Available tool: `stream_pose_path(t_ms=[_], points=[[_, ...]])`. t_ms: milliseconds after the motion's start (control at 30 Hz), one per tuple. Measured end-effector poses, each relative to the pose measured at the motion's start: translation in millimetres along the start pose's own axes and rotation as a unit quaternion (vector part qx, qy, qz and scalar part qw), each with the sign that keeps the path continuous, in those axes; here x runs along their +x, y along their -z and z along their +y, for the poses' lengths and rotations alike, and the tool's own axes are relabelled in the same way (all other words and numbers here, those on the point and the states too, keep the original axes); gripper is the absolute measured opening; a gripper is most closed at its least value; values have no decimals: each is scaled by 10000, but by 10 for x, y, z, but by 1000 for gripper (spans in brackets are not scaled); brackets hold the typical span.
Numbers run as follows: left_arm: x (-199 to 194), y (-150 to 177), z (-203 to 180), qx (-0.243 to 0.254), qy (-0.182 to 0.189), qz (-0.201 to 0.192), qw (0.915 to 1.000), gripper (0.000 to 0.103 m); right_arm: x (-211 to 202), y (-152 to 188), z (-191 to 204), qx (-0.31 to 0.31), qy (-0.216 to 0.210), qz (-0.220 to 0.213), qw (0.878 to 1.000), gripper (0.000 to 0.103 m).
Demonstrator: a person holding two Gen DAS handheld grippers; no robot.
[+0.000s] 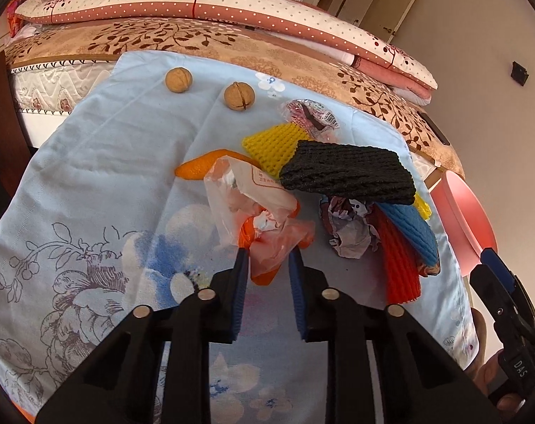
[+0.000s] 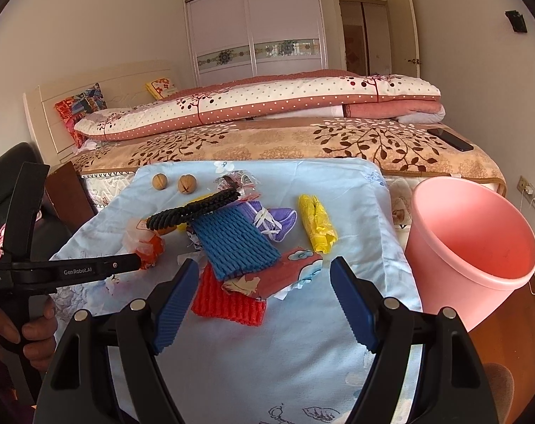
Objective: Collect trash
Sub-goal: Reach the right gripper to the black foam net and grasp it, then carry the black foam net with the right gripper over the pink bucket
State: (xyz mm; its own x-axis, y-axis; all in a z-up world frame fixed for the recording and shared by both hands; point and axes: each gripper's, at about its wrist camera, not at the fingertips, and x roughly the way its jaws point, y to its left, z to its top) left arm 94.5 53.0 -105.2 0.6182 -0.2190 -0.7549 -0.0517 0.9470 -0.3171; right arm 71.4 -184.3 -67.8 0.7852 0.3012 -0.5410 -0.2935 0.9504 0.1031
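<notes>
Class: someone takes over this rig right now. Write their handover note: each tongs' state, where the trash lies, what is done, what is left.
Left tongs: closing around the crumpled plastic bag, grip not confirmed.
Right tongs: open, holding nothing, above the red foam net.
Black, blue and yellow nets, wrappers and two walnuts lie on the blue cloth.
Pink bin: looks empty.
Left: everything.

Lettering we are reading on the two grippers

On the side of the left gripper (image 2: 126,265), in the right wrist view, we are reading "GenRobot.AI" in white, with small print "Data Acquisition System" further back on its body. In the left wrist view, we are making out "DAS" on the right gripper (image 1: 493,261). The plastic bag (image 1: 253,190) is showing red print too small to read.
</notes>
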Motion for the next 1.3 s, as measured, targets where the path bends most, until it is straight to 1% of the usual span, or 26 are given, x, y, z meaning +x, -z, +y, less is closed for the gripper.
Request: stream_pose_path(t_ms=[67, 133, 233, 367, 400, 533, 633, 733, 867, 967, 1033, 1067, 1100, 1133, 1200, 1233, 1300], points=[[-9, 14, 11, 19, 7, -32, 10000, 17, 14, -2, 7, 1, -31, 19, 10000, 76], [-38, 25, 8, 92, -6, -90, 9999, 11, 20, -18, 18, -10, -72, 27, 10000, 76], [-95, 35, -1, 187, -1, -155, 9997, 11, 30, -72, 36, 0, -214, 36, 9998, 76], [-179, 53, -16, 322, -18, -264, 9991, 11, 80, -200, 62, 129, -545, 105, 9984, 75], [-194, 56, -18, 355, -22, -283, 9990, 11, 102, -240, 81, 180, -659, 153, 9975, 73], [-258, 73, 4, 432, -59, -362, 9984, 11, 279, -399, 150, 449, -1158, 450, 9912, 68], [-278, 89, 52, 394, -65, -391, 9984, 11, 454, -478, 209, 646, -1391, 702, 9857, 63], [-290, 92, 106, 315, -37, -414, 9986, 11, 603, -534, 256, 825, -1479, 875, 9817, 58], [-302, 85, 154, 289, 4, -457, 9985, 11, 795, -575, 323, 745, -1263, 1086, 9832, 58], [-309, 81, 167, 315, 6, -486, 9983, 11, 933, -562, 348, 777, -1194, 1297, 9813, 53], [-315, 75, 181, 317, 4, -505, 9982, 11, 993, -544, 380, 748, -1164, 1366, 9809, 43], [-318, 73, 187, 316, 4, -513, 9982, 11, 1007, -542, 393, 741, -1169, 1367, 9809, 40], [-323, 69, 194, 315, 3, -520, 9981, 11, 1015, -544, 408, 728, -1182, 1366, 9808, 33], [-328, 69, 199, 317, -1, -529, 9981, 11, 1016, -548, 424, 707, -1200, 1354, 9810, 23], [-342, 70, 207, 318, -5, -546, 9980, 11, 988, -561, 460, 638, -1206, 1289, 9822, 15], [-351, 68, 207, 322, -10, -560, 9979, 11, 966, -570, 469, 616, -1211, 1240, 9829, 9], [-378, 63, 203, 331, -16, -591, 9977, 11, 908, -600, 477, 610, -1261, 1125, 9837, 9]])
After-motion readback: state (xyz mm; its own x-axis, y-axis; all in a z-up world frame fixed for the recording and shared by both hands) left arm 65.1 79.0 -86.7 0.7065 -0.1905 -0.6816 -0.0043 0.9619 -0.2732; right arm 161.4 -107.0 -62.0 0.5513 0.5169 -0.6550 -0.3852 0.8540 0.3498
